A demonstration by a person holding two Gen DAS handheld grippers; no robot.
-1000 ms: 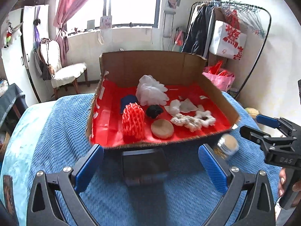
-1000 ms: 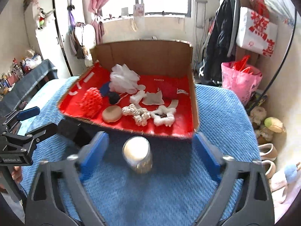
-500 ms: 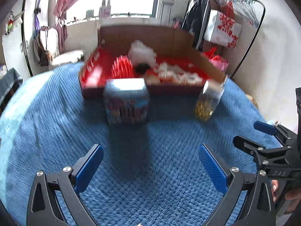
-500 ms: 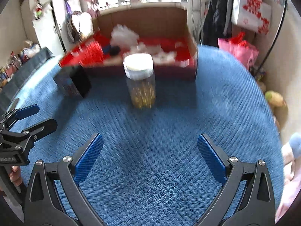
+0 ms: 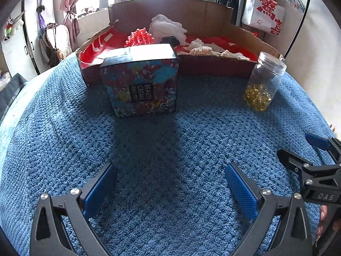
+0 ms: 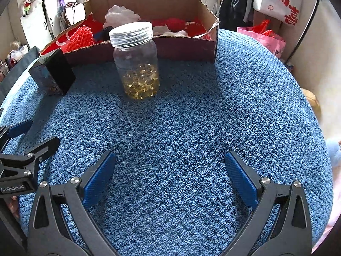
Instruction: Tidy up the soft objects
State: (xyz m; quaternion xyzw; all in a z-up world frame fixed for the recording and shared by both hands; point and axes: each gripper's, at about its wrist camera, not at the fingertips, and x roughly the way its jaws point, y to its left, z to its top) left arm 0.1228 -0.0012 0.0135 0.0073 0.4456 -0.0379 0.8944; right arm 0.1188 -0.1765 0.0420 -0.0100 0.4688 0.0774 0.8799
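Note:
A cardboard box lined in red stands at the far end of the blue towel. It holds soft items: a red mesh sponge, a white puff, a dark ball and pale scrunchies. My left gripper is open low over the towel, well short of a patterned cream box. My right gripper is open too, in front of a clear jar of yellow beads.
The blue towel covers the whole near surface. A clothes rack with a white bag and a pink bag stand to the right. A white cupboard and a hung curtain sit at the left.
Both grippers have pulled back and dropped low from right at the box's front edge; the cream box and jar now stand well ahead. Both stay open and hold nothing.

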